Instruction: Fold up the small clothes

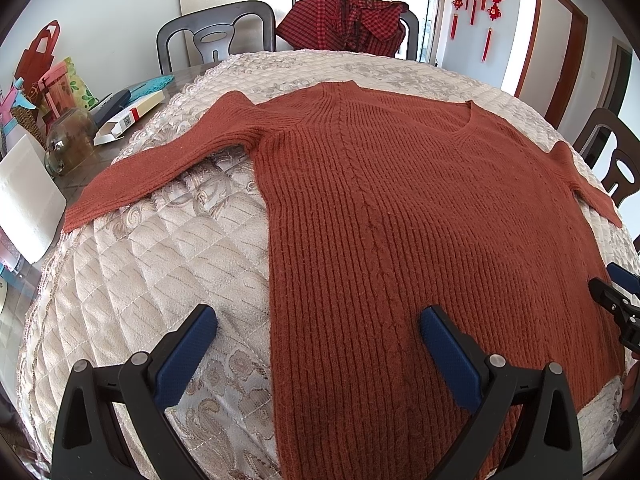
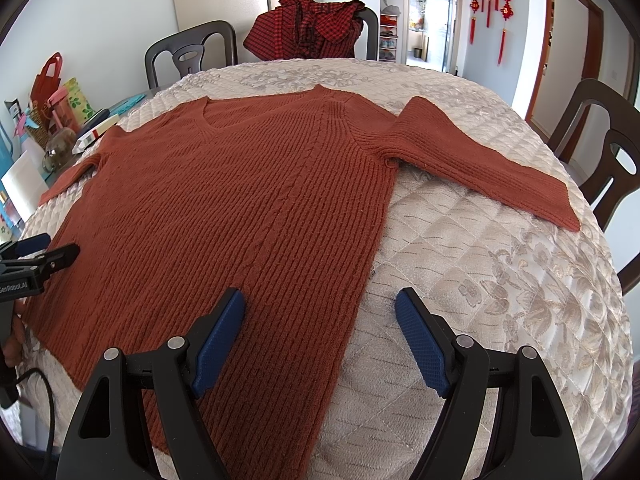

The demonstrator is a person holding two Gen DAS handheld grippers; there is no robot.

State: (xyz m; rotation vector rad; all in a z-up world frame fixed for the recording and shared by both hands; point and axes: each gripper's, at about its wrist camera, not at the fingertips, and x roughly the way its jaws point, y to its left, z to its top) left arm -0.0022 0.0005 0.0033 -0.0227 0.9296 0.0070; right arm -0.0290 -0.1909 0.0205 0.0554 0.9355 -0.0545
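Left gripper [image 1: 318,326]: jaws spread wide, gripping nothing; it hovers over the sweater's left side edge near the hem, one blue pad above the quilt, the other above the knit
Right gripper [image 2: 320,308]: likewise parted and empty; it straddles the sweater's right side edge near the hem, one pad over the knit, one over the quilt
Sweater [image 1: 420,208]: rust-red ribbed knit with a V-neck, lying flat and face up on the quilted cover [image 1: 160,264]; neck at the far side, hem nearest the grippers; both sleeves stretched outward and slanting toward the near side
Left sleeve [image 1: 160,164]: flat on the quilt, clear of the body
Right sleeve [image 2: 480,160]: the same, well spread
Step in hand: by my reading, folding has not begun; the garment is only laid out and both grippers are poised at its lower corners
Next move: probably lower each gripper onto a side edge or sleeve, pinch one layer cleanly, then carry it across the body; thick knit may bunch or slip
Elsewhere: red checked garment [image 2: 308,28] draped over a far chair; untouched
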